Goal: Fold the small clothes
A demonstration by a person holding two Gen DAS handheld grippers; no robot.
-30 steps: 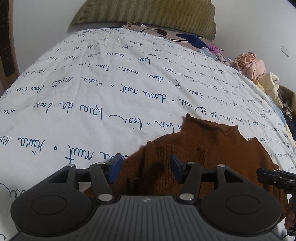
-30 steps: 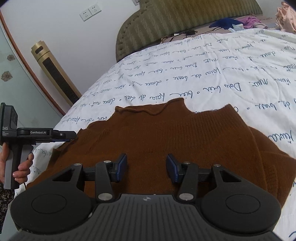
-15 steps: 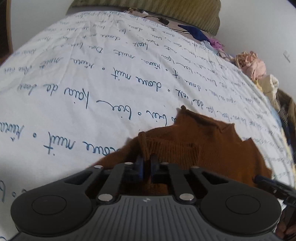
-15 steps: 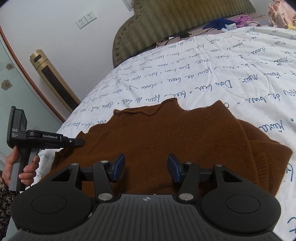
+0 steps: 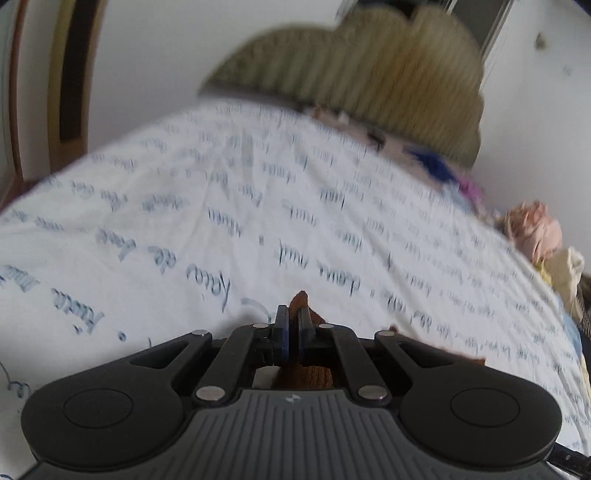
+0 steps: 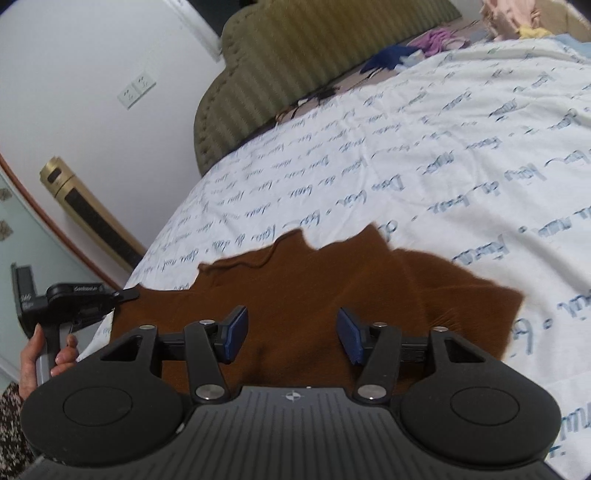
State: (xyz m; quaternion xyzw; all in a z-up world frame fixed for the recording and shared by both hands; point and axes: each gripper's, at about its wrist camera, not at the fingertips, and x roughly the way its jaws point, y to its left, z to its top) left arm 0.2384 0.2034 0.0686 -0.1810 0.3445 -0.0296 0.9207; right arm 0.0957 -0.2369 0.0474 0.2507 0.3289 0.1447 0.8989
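The brown sweater (image 6: 314, 295) lies spread on the bed, near its front edge, with the neck toward the headboard. One side is already folded over the body, so there is a double layer on the right. It is knitted, so I judge it soft, limp and rather light; it will sag and stretch when lifted, and it should not slip easily, because the knit gives good friction. A good place to take hold is a firm edge, such as the hem, the cuff or the folded border, not the middle of the cloth, where only one layer may come up.

The left tool (image 5: 291, 332) has its jaws pressed together, and they pinch a small fold of the sweater at the left edge. The brown knit shows between and behind the pads. The right tool (image 6: 290, 334) hovers over the middle of the sweater; its jaws are opening, and nothing is gripped between them.

The bed sheet (image 6: 461, 147) is white with blue handwriting. It is soft, so the sweater may drag wrinkles into it. At the head of the bed stands an olive padded headboard (image 6: 314, 66). More clothes (image 6: 509, 14) are piled at the far right corner. The wall (image 6: 92, 55) is white with sockets.
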